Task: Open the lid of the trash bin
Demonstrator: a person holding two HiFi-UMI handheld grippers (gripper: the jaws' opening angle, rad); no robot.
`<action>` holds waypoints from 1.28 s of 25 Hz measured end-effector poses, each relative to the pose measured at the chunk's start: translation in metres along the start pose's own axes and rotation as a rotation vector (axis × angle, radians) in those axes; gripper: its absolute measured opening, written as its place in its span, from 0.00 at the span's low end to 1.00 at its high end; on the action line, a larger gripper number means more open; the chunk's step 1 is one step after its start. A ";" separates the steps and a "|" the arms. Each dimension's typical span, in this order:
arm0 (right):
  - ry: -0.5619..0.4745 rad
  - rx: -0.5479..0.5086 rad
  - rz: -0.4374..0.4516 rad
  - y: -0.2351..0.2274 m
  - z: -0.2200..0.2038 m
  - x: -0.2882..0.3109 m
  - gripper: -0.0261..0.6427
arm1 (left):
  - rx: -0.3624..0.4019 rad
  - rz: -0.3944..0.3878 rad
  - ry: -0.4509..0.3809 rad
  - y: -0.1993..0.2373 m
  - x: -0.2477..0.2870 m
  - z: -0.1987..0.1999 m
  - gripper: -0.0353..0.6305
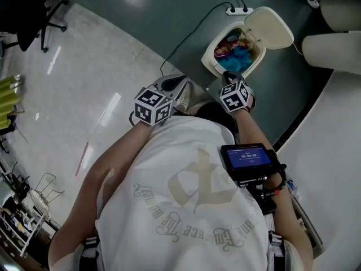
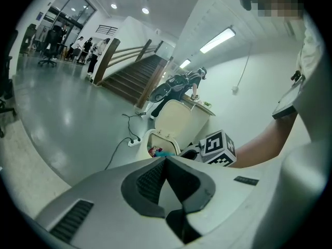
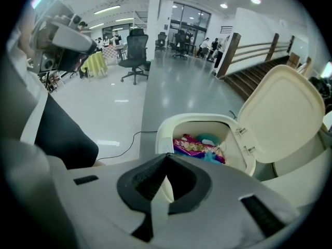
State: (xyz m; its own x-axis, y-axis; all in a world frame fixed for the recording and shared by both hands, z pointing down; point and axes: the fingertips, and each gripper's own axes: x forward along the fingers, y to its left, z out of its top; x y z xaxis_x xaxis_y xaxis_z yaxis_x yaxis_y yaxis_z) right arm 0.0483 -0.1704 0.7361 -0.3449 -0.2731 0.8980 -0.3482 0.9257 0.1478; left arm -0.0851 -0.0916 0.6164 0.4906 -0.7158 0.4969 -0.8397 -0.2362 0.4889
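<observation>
The cream trash bin (image 1: pixel 212 56) stands on the dark floor ahead with its lid (image 1: pixel 269 27) swung up and back. Inside lie colourful wrappers and something blue (image 1: pixel 236 53). My right gripper (image 1: pixel 228 77) is shut on nothing, just short of the bin's near rim. The right gripper view shows the bin's rim (image 3: pixel 193 120), the raised lid (image 3: pixel 277 113) and the wrappers (image 3: pixel 199 146) beyond the right gripper (image 3: pixel 167 155). My left gripper (image 1: pixel 176 83) is also shut and empty, off to the bin's left. From the left gripper (image 2: pixel 166 158) the bin (image 2: pixel 153 140) and the right gripper's marker cube (image 2: pixel 218 148) show.
A power strip (image 1: pixel 239 9) with a black cable lies on the floor behind the bin. White rounded furniture (image 1: pixel 333 47) stands to the bin's right. An office chair (image 1: pixel 31 16) is at the far left. Stairs (image 2: pixel 129 77) rise behind.
</observation>
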 end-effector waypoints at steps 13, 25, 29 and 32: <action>-0.246 0.204 -0.027 -0.029 0.002 -0.053 0.04 | 0.099 -0.064 0.008 -0.025 0.039 0.010 0.08; -0.590 0.493 -0.097 -0.058 0.009 -0.151 0.04 | 0.188 -0.188 0.014 -0.063 0.062 0.039 0.08; -0.638 0.534 -0.146 -0.062 0.001 -0.175 0.04 | 0.218 -0.231 0.021 -0.075 0.068 0.046 0.08; -0.663 0.569 -0.177 -0.063 -0.008 -0.190 0.04 | 0.236 -0.259 0.024 -0.084 0.073 0.050 0.08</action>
State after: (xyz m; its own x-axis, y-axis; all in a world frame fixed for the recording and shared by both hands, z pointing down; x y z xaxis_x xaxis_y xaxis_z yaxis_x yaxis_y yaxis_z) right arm 0.1425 -0.1746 0.5599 -0.6170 -0.6582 0.4313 -0.7634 0.6336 -0.1252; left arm 0.0091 -0.1572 0.5758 0.6976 -0.5974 0.3957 -0.7157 -0.5556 0.4231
